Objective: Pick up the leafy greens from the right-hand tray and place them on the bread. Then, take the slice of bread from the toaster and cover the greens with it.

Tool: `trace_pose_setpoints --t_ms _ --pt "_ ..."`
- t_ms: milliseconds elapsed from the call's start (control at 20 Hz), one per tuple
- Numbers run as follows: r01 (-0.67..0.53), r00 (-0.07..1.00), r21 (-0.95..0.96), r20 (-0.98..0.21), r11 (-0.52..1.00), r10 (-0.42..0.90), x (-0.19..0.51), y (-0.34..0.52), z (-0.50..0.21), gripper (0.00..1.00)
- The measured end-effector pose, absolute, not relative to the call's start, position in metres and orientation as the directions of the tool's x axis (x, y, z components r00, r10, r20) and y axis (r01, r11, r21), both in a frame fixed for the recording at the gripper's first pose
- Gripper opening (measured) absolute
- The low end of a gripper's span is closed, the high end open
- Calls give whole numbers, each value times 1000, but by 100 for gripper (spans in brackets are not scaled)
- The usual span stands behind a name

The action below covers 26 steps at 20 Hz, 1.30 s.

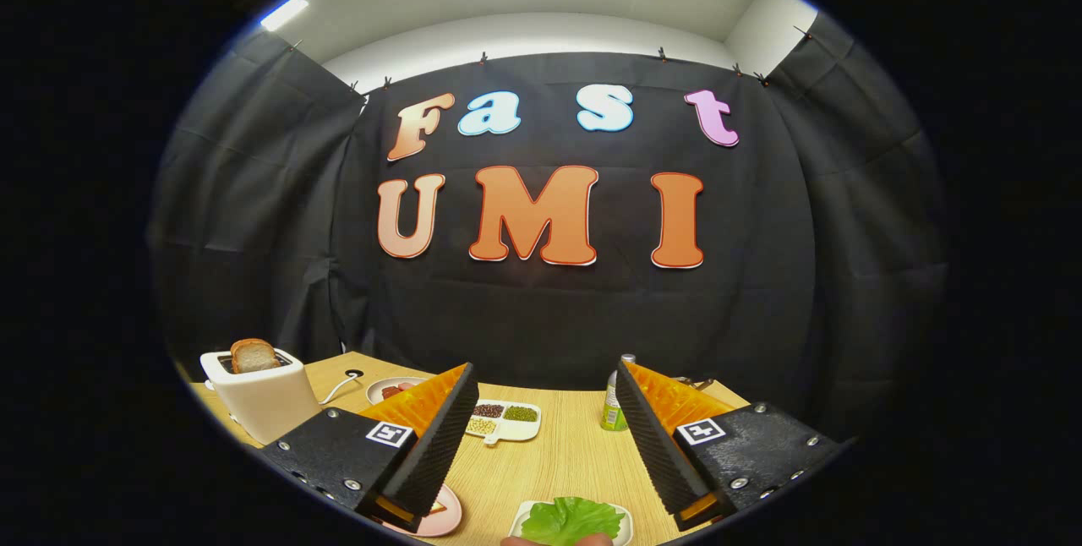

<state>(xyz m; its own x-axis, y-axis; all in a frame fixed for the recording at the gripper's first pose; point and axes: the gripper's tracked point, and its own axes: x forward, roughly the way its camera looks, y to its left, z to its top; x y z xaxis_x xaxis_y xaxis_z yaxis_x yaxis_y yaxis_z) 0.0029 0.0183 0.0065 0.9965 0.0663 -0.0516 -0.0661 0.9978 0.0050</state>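
Leafy greens (573, 520) lie on their tray (625, 526), low between the fingers of the gripper (547, 384), which is spread wide and empty. Beyond, bread (254, 355) stands in the toaster (261, 395). Risk: a shallow grasp could pinch only a thin leaf edge and let it slip.

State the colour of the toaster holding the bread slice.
White or cream: the boxy toaster shows best in the gripper view, beyond the open hand-held gripper.
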Motion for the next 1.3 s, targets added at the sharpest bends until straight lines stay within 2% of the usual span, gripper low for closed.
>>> trace_pose_setpoints --t_ms 250,600,950,1300 --pt "-67 983 16 -168 998 68 6 12 -20 98" --pt "-48 916 63 -396 997 69 2 -1 -74 98" --pt "-36 765 98 -638 994 91 -10 -3 -136 98" --pt "-47 571 121 -811 992 126 -28 4 -193 99"
